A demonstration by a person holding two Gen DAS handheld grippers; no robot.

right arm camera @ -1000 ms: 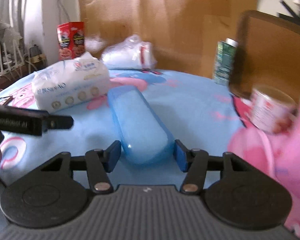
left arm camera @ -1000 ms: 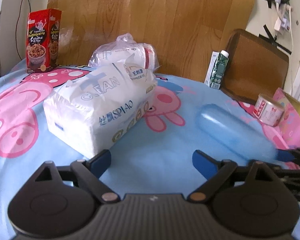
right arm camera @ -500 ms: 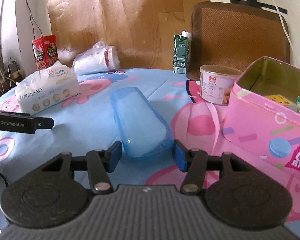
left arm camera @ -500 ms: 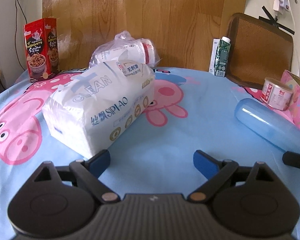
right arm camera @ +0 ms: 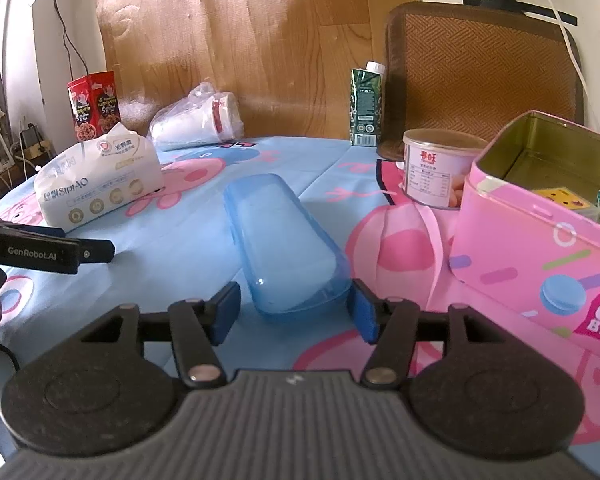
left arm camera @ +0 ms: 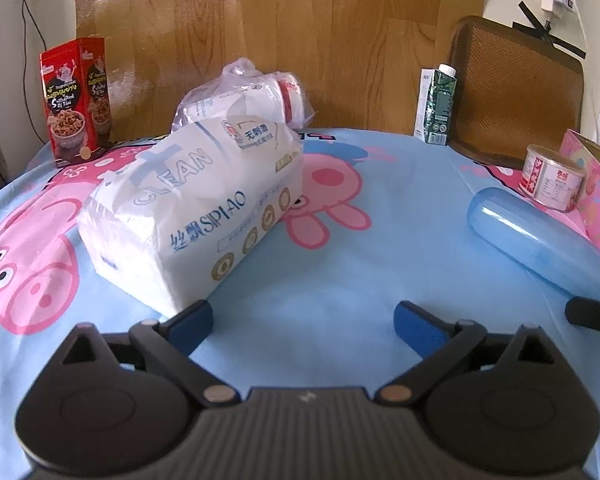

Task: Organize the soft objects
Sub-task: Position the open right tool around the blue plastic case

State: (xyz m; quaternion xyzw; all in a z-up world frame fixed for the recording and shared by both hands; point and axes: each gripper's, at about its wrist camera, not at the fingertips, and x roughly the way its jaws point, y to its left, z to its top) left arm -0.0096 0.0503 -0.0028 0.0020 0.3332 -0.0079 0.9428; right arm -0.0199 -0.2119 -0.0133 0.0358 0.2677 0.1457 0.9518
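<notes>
The tissue pack [left arm camera: 192, 208] lies on the desk [left arm camera: 320, 280] at far left, with the bagged roll [left arm camera: 244, 98] just behind it; you hold neither. Your left gripper [left arm camera: 302, 320] is spread beside the pack. Your right gripper [right arm camera: 296, 312] is spread around the blue case [right arm camera: 284, 240], near the pink tin [right arm camera: 540, 240]. Judged from this, sorting remains undone.

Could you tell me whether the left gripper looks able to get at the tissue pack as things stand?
Probably yes: the left gripper is open, the tissue pack lies just ahead by its left finger, and nothing stands between.
</notes>
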